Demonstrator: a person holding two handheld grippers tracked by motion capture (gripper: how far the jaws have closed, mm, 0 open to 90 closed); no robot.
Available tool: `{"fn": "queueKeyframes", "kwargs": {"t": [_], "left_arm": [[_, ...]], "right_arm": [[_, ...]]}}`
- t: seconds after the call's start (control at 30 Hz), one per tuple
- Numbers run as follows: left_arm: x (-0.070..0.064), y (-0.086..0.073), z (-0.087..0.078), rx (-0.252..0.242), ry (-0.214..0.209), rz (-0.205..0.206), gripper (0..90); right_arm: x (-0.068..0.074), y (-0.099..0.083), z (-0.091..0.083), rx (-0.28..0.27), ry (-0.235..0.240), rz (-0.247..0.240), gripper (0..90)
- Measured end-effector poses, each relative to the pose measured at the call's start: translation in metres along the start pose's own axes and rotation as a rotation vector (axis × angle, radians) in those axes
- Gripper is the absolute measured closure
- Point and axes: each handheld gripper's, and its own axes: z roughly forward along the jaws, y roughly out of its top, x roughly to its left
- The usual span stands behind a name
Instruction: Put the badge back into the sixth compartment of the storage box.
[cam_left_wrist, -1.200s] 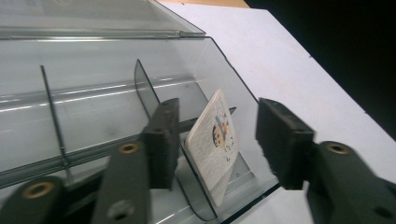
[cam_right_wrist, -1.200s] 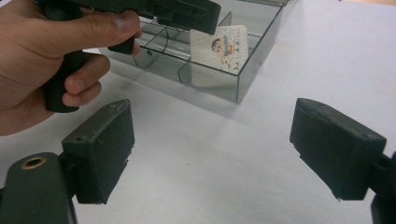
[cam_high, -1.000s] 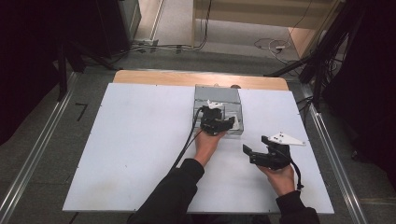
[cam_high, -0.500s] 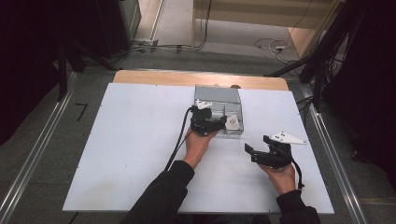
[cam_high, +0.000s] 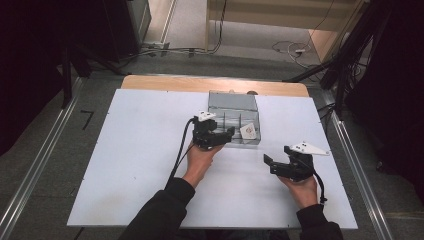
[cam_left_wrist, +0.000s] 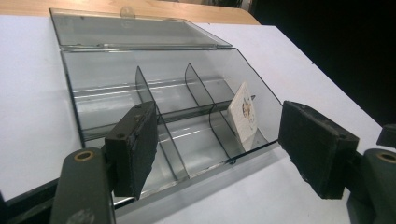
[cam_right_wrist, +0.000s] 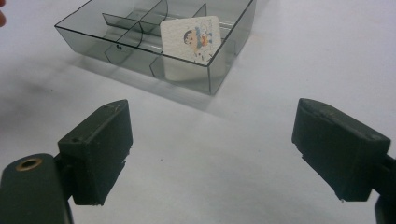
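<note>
— What's nearest the person?

— The right tool (cam_high: 272, 165), released, its jaws wide apart over bare white counter (cam_high: 135, 165), well short of the box.

— And the left tool (cam_high: 227, 134)?

— Also released, jaws spread at the near wall of the clear divided box (cam_high: 235, 116).

— What's in the box?

— A small white card (cam_high: 248, 131) with a cartoon figure, propped tilted in the right-hand compartment. Beyond it the box's lid (cam_left_wrist: 135, 32) lies open, flat.

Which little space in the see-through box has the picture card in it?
The end compartment on the side toward the right gripper. The card with a cartoon figure leans in it; the other compartments of the clear box look empty.
</note>
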Motion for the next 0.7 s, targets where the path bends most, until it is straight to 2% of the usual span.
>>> {"fn": "queueKeyframes", "kwargs": {"t": [0.37,0.5,0.7], "left_arm": [[0.013,-0.002,-0.023,-0.014,0.003,0.0,25.7],[0.018,-0.003,-0.031,-0.029,0.017,-0.004,23.3],[0.027,-0.008,-0.042,-0.041,0.053,0.012,19.7]], "right_arm": [[-0.001,0.0,0.001,0.008,-0.001,0.007,9.5],[-0.001,-0.001,0.001,0.011,0.0,0.01,9.2],[-0.002,-0.001,0.001,0.014,0.001,0.016,8.9]]}}
